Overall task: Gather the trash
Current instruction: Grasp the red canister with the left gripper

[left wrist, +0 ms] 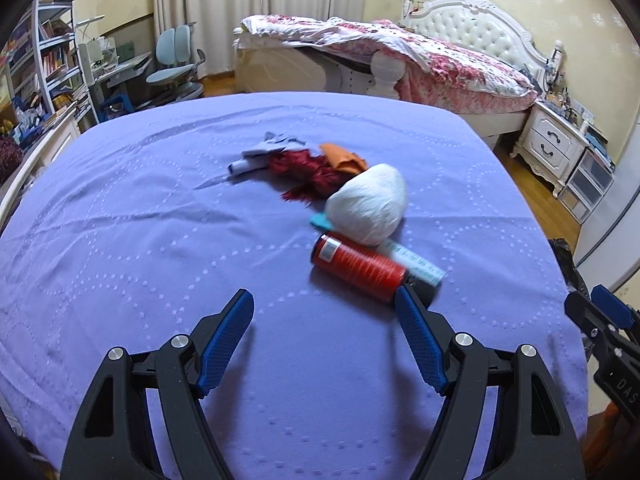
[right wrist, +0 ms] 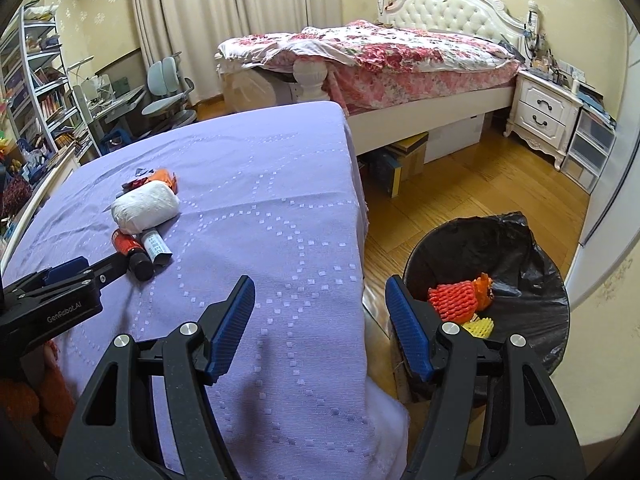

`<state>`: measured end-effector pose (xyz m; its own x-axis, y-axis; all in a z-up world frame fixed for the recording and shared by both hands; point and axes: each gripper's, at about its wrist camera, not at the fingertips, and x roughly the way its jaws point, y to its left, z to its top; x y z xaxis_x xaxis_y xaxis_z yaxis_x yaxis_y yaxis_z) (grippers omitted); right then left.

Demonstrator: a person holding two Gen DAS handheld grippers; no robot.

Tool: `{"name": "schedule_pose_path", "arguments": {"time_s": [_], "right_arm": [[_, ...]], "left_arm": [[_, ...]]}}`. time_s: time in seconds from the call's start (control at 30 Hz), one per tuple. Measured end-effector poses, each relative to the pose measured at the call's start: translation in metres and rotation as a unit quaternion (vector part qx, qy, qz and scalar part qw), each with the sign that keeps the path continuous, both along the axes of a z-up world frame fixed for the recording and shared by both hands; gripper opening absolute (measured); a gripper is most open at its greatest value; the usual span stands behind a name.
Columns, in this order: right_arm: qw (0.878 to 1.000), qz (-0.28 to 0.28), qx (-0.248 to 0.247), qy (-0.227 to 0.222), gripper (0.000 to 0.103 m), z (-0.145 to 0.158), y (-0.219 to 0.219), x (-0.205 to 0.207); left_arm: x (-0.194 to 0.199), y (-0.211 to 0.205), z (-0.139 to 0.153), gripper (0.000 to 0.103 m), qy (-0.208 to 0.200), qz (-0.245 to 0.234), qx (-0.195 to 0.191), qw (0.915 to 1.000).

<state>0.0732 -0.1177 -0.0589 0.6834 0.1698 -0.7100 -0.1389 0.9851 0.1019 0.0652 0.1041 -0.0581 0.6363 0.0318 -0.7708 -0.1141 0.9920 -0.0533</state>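
- The left gripper [left wrist: 325, 312] hovers over the purple cloth [left wrist: 160, 240] with its blue-padded jaws spread wide and nothing between them; its right fingertip [left wrist: 404, 300] sits just beside the dark cap of the red bottle [left wrist: 358, 266].
- The right gripper [right wrist: 320, 298] is likewise released and empty, its jaws straddling the cloth's edge, with the trash bin [right wrist: 460, 236] at about 3 o'clock of it.
- The trash lies in a loose cluster on the cloth, at about 12 to 1 o'clock from the left gripper:
- the red bottle, a cylinder lying on its side with a silvery label near one end and a black cap;
- a white crumpled wad [left wrist: 368, 206], rounded and papery, touching the bottle's far side;
- a pale blue-and-white tube [left wrist: 416, 260] lying just beside the bottle, partly behind it;
- a teal scrap [left wrist: 320, 222] peeking from under the wad;
- dark red fuzzy material [left wrist: 308, 172], an orange wrapper [left wrist: 342, 156] and a grey-blue crumpled scrap [left wrist: 264, 152] further back, touching one another.
- The bin, lined with a black bag, stands on the wooden floor [right wrist: 460, 176] beside the cloth; inside lie a red foam net [right wrist: 452, 298], an orange piece [right wrist: 484, 290] and a yellow foam net [right wrist: 480, 326].
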Motion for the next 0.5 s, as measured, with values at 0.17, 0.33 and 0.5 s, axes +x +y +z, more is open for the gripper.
{"name": "schedule_pose_path", "arguments": {"time_s": [0.17,0.33,0.5], "right_arm": [[1.000,0.000,0.000,0.001,0.066,-0.001,0.002,0.000],[1.000,0.002,-0.004,0.003,0.066,-0.001,0.004,0.000],[1.000,0.004,-0.006,0.007,0.066,-0.005,0.005,0.002]], "left_arm": [[-0.001,0.009,0.004,0.073,0.008,0.006,-0.034,0.9994],[0.015,0.001,0.010,0.075,-0.006,0.010,-0.032,0.9994],[0.021,-0.002,0.003,0.075,0.005,0.012,-0.031,0.9994]]}}
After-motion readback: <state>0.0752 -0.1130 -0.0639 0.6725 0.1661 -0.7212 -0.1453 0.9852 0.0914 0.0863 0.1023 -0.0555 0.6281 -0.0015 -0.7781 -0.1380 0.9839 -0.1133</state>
